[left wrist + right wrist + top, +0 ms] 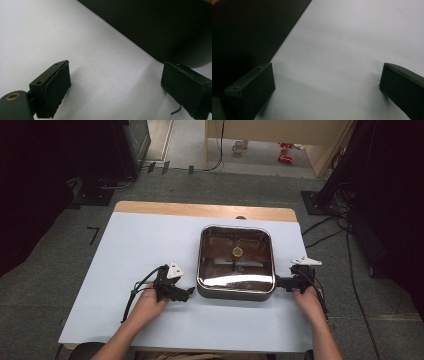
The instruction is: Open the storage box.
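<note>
Flanking the square glossy pan mid-worktop, the left gripper and right gripper gape wide, empty; its dark wall is cropped in both gripper views.

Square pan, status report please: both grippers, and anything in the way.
Left gripper open, at pan's left wall. Right gripper open, at its right wall. Square pan flat on the white table, ungripped. Nothing in the way.
</note>
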